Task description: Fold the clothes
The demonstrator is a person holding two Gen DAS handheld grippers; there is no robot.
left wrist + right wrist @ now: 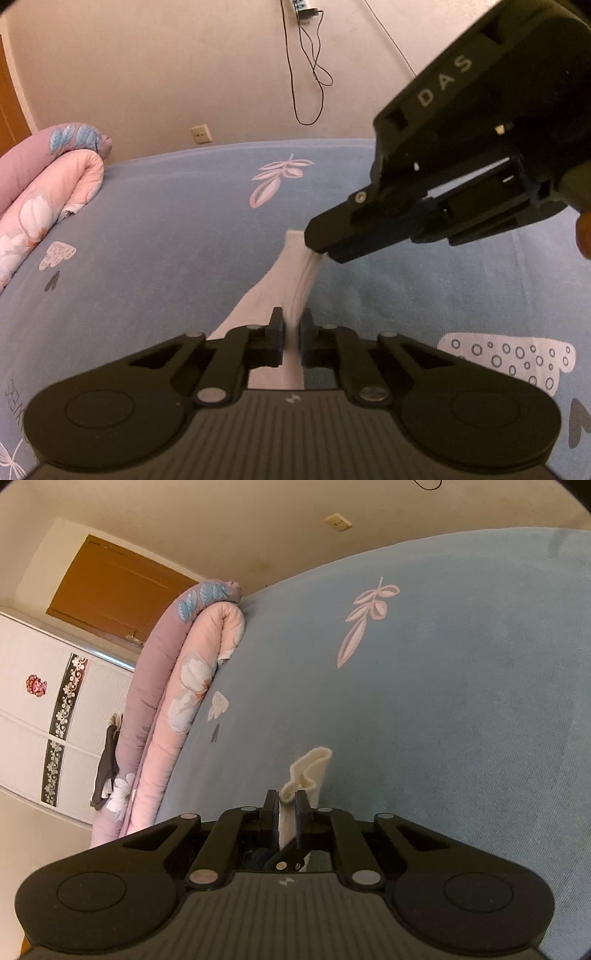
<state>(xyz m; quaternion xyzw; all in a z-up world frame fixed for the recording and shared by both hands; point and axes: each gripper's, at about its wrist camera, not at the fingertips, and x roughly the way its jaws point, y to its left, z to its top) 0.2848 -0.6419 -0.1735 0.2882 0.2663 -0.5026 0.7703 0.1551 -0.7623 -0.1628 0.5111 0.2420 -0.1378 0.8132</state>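
The white sock (291, 288), light, limp and stretchy, hangs over the bed (166, 221), its ends pinched by the left tool (291, 332) at 6 o'clock and the right tool (325, 247) at 12, best gripped at the ribbed cuff.

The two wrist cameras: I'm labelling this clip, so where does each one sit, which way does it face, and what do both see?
Left wrist: sits on the left gripper, looking forward across the blue bedsheet toward the wall; its fingers pinch a white sock, and the right gripper grips the sock's far end, with a bit of hand at the right edge.
Right wrist: sits on the right gripper, tilted, facing the rolled quilt and door; only its own fingers show, shut on the sock.
Shared: sock, bedsheet, quilt, wall socket.
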